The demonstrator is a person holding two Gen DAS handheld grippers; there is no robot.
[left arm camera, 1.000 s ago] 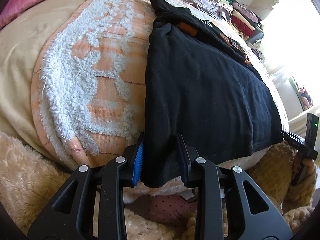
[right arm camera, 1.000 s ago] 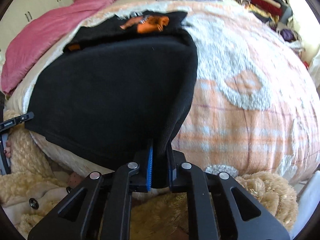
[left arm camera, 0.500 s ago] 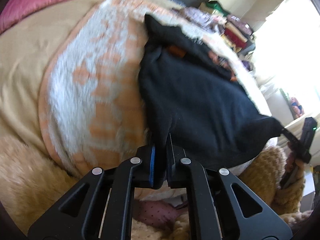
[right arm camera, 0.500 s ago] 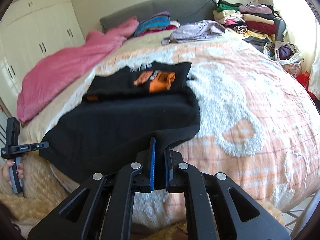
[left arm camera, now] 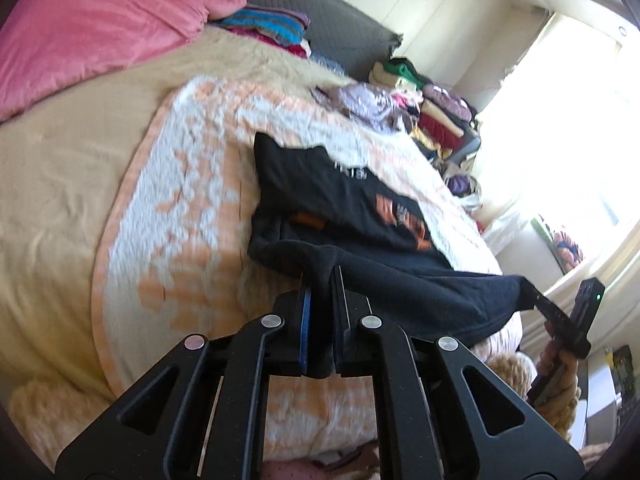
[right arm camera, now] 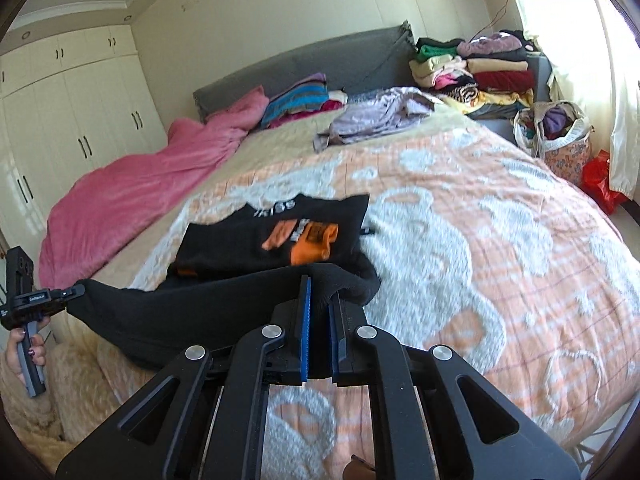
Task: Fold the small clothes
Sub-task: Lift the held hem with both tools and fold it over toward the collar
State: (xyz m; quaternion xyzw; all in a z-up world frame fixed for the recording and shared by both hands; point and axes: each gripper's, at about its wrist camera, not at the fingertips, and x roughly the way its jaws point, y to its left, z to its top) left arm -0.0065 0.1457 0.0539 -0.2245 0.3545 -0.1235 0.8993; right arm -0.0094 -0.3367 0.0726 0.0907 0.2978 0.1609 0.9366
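Note:
A black garment (left arm camera: 400, 280) with an orange print (right arm camera: 304, 240) lies on the orange and white blanket (left arm camera: 180, 208) of the bed. Its near hem is lifted off the bed and stretched between both grippers. My left gripper (left arm camera: 318, 280) is shut on the hem's left corner. My right gripper (right arm camera: 319, 288) is shut on the hem's right corner. Each gripper also shows at the edge of the other view, the right one (left arm camera: 536, 300) and the left one (right arm camera: 76, 290), pinching the cloth. The far printed half rests flat on the blanket.
A pink quilt (right arm camera: 132, 204) lies along the bed's left side. Folded clothes (right arm camera: 300, 100) sit by the grey headboard, a lilac garment (right arm camera: 376, 120) further right. Stacked clothes (right arm camera: 480, 72) and bags (right arm camera: 560, 140) stand beside the bed. White wardrobes (right arm camera: 60, 120) line the left wall.
The left gripper closed on the hem corner. Both grippers rose and lifted the near hem off the bed edge, carrying it toward the printed far half.

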